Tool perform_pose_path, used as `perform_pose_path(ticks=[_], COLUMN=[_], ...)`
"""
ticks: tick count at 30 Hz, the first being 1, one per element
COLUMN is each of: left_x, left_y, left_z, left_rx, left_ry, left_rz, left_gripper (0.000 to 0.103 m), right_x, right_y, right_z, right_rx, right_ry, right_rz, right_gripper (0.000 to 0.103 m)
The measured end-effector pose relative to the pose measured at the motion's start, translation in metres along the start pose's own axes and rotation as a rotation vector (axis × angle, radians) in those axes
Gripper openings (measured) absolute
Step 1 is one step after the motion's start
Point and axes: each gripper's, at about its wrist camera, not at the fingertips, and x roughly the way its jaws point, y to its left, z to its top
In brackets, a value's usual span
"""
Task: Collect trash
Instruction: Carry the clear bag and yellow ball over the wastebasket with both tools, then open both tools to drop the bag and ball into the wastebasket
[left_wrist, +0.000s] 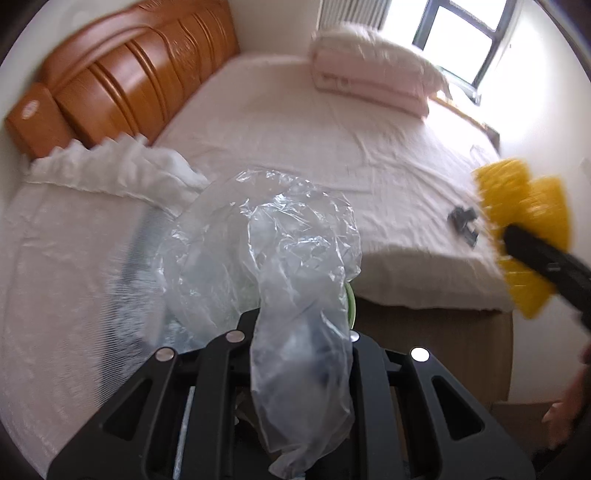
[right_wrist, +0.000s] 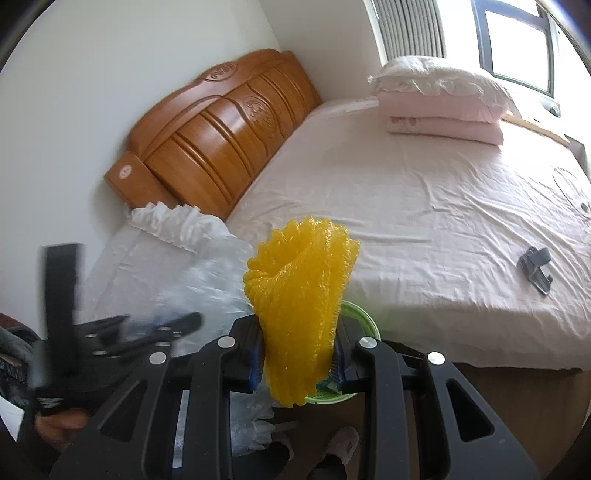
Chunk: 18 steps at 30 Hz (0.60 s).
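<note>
Now, both hands loaded and closing on the bin. Left tool (left_wrist: 295, 332) pressed tight on a crumpled clear plastic bag (left_wrist: 273, 236), film bunched between the pads and ballooning up ahead of them. Right tool (right_wrist: 300, 343) pinching a yellow foam net (right_wrist: 301, 280), blue pads squeezing its lower half, upper half flaring above. Green bin (right_wrist: 364, 317) sitting on the floor just below both loads, tucked against the corner of the bed (right_wrist: 424, 221); only a sliver of rim showing past each piece of trash, so hard to judge how much room remains inside.

Best handled one drop at a time. Centre the yellow net over the green rim first, lower until the bottom end sits inside, then spread the pads; being springy foam, likely to bounce out if let go from high up. Same for the plastic bag: light, clingy film, liable to drift or stick to a pad, so bring down low into the opening, release, then lift straight away. Keep the two tools apart over the rim to avoid knocking each other or tipping the bin.

Still lying on the bed sheet, well apart from the bin: a small grey object (right_wrist: 535, 267), possibly another item to gather, though too small to identify with confidence.
</note>
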Motion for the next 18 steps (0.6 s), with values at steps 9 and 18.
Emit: perform_pose_path(ticks=[9, 18], left_x=[0.080, 0.070], left_y=[-0.015, -0.026], left_z=[0.004, -0.002], left_rx=[0.024, 0.052], left_ry=[0.126, 0.085], left_rz=[-0.028, -0.040], left_gripper=[0.016, 0.085], right_x=[0.012, 0.018], right_y=[-0.022, -0.026], right_z=[-0.014, -0.022], right_rx=[0.041, 0.044], right_ry=[0.059, 0.081], right_rz=[-0.049, -0.060], right_gripper=[0.029, 0.031])
